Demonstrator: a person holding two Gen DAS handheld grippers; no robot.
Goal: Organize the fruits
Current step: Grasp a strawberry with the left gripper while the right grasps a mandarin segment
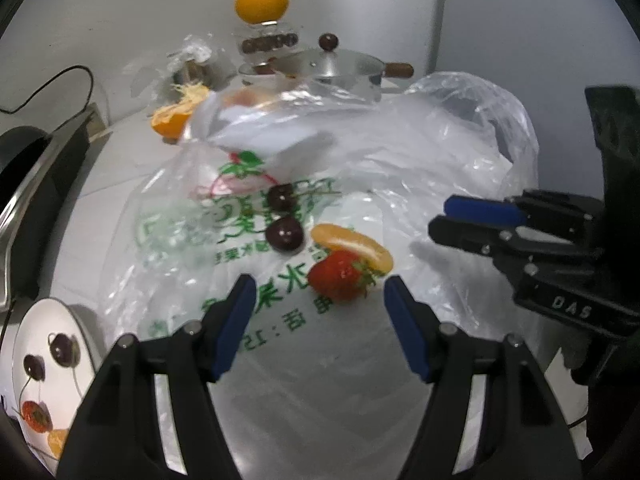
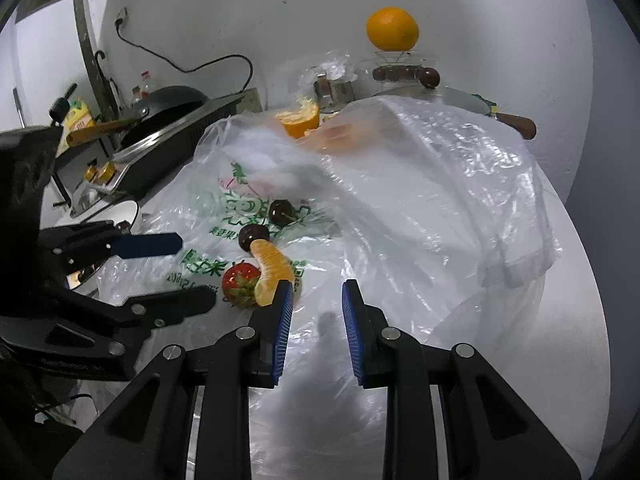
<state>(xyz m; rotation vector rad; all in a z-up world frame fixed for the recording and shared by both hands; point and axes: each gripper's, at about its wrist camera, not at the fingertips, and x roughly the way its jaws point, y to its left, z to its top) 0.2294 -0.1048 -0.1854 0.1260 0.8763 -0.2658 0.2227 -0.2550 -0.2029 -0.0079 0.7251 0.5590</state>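
Observation:
A strawberry [image 1: 340,276], an orange wedge [image 1: 352,246] and two dark cherries [image 1: 284,233] lie on a crumpled clear plastic bag [image 1: 400,184] with green print. My left gripper [image 1: 320,320] is open and empty, just short of the strawberry. My right gripper [image 2: 316,320] is open and empty, its left finger beside the orange wedge [image 2: 272,268] and strawberry [image 2: 240,284]. The right gripper also shows at the right of the left wrist view [image 1: 460,218]. A white plate [image 1: 24,360] at lower left holds cherries, a strawberry and an orange piece.
A whole orange [image 1: 262,0] sits on a glass stand at the back. A lidded steel pot [image 1: 340,66] and a cut orange half [image 1: 176,118] stand behind the bag. A stove with a black wok [image 2: 168,104] is at the left.

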